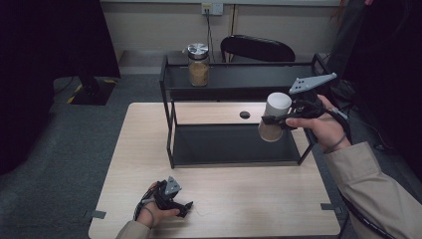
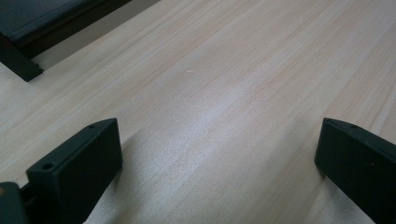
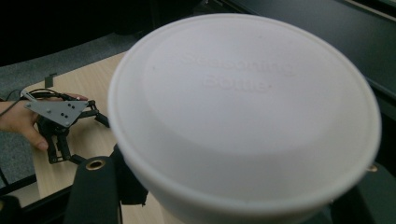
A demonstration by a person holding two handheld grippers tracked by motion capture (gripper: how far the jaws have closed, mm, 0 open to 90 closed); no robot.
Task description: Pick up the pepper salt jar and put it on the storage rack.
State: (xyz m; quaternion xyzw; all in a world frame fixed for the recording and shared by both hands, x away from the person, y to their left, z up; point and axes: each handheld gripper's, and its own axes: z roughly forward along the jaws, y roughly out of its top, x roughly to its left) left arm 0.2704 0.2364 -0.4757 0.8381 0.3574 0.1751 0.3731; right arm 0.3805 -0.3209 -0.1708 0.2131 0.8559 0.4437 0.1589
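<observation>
Wooden tabletop (image 1: 149, 149) carried a black two-tier rack (image 1: 239, 79), a metal-lidded jar (image 1: 198, 64) on top. Your right gripper (image 1: 278, 119) clamped a white-capped seasoning bottle (image 1: 273, 117) before the rack; your left gripper (image 1: 184, 206) rested wide open, empty.

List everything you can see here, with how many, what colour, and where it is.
Table: one, light wood, centre.
Shelf rack: one, black, two tiers, on the table's far half.
Glass jar: one, clear with a silver lid and tan contents, on the rack's top tier, left end.
White-lidded jar: one, white lid, brownish body, held tilted above the rack's right end.
Chair: one, black, behind the rack.
Right gripper: black, shut on the white-lidded jar.
Left gripper: black, jaws open, resting on the table's near edge.
</observation>
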